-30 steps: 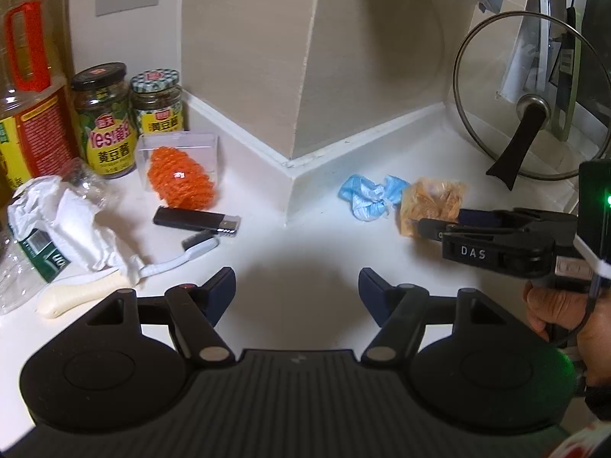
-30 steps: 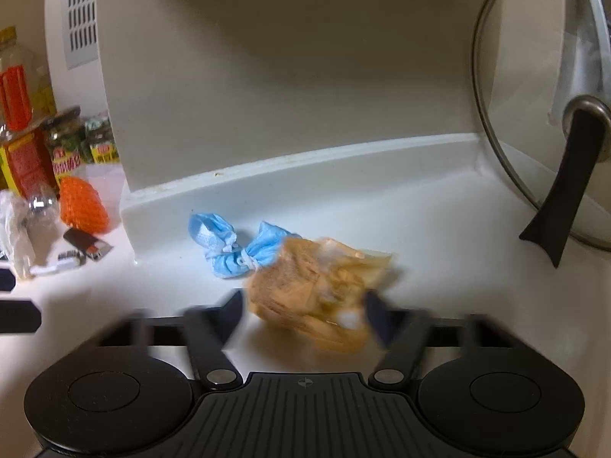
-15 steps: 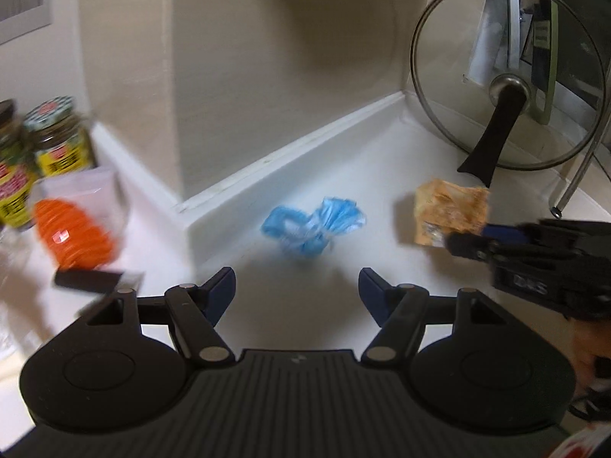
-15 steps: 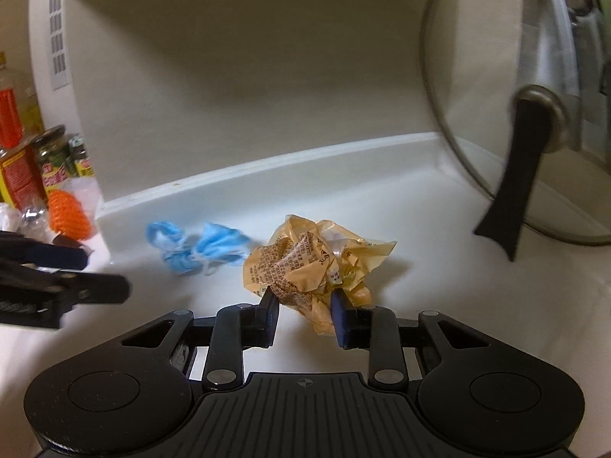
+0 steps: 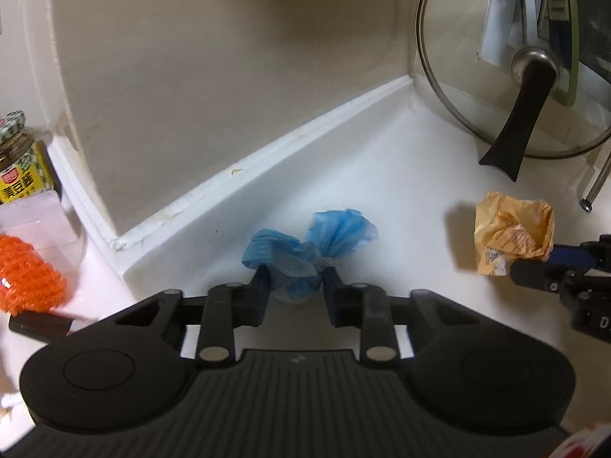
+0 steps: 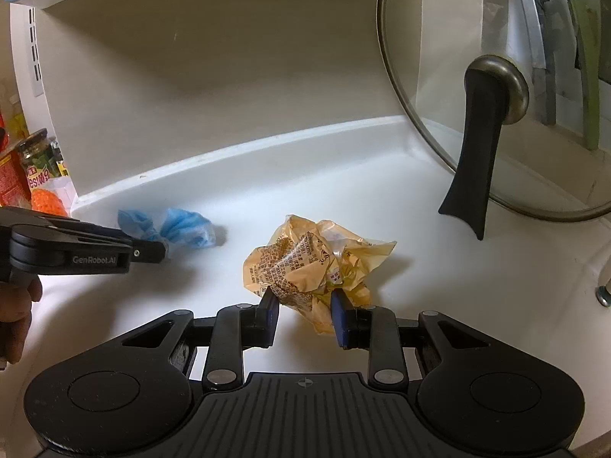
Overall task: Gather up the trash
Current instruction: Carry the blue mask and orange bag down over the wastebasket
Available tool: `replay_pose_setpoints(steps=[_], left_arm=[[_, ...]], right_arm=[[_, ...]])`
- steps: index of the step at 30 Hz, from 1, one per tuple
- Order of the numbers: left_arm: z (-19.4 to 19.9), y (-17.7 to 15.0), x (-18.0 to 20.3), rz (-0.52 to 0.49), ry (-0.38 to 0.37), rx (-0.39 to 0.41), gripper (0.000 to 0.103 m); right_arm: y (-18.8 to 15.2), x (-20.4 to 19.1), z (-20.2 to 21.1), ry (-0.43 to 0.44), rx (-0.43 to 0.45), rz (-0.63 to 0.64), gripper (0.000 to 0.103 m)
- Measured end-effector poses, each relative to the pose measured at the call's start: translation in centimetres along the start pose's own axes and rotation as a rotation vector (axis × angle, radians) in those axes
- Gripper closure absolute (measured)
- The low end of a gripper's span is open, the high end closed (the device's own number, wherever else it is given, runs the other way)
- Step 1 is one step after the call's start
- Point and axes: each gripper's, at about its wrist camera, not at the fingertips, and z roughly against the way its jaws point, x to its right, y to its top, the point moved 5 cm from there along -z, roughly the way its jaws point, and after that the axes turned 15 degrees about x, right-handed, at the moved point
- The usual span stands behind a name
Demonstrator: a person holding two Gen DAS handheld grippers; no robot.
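Note:
A crumpled blue face mask (image 5: pixel 305 252) lies on the white counter (image 5: pixel 382 175) near the wall corner. My left gripper (image 5: pixel 294 282) is shut on its near end. It also shows in the right wrist view (image 6: pixel 179 227), with the left gripper (image 6: pixel 152 250) at its edge. A crumpled orange plastic wrapper (image 6: pixel 309 263) sits to the right. My right gripper (image 6: pixel 303 301) is shut on its near side and holds it just above the counter. In the left wrist view the wrapper (image 5: pixel 511 236) is at the right, with the right gripper (image 5: pixel 534 267) on it.
A glass pot lid (image 6: pixel 492 114) with a black handle leans at the back right. Sauce jars (image 5: pixel 19 164), a clear box (image 5: pixel 38 221) and an orange scrubber (image 5: pixel 26 282) stand at the left. A beige wall (image 5: pixel 229 76) rises behind the mask.
My left gripper swung right from the jar area to the blue mask and closed on it. My right gripper closed on the orange wrapper and holds it.

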Motion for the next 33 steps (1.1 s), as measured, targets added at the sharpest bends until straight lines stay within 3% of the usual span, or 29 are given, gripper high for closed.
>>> replay_pose_setpoints(steps=[8,15,33], left_arm=[[4.8,-0.4,0.4,0.037,-0.021,0.011,0.083],[10.8,-1.3,0.6,0.057,-0.061,0.017,0.083],[29.7,-9.9,-3.5,0.076,-0.140,-0.007,0.083]], right_arm=[[-0.3,-0.7,1.9,-0.002,-0.006,-0.028,0.073],[-0.7,-3.2,6.0,-0.004,0.001,-0.053,0.073],[-6.7,-17.3,20.9,0.002,-0.015,-0.070,0.073]])
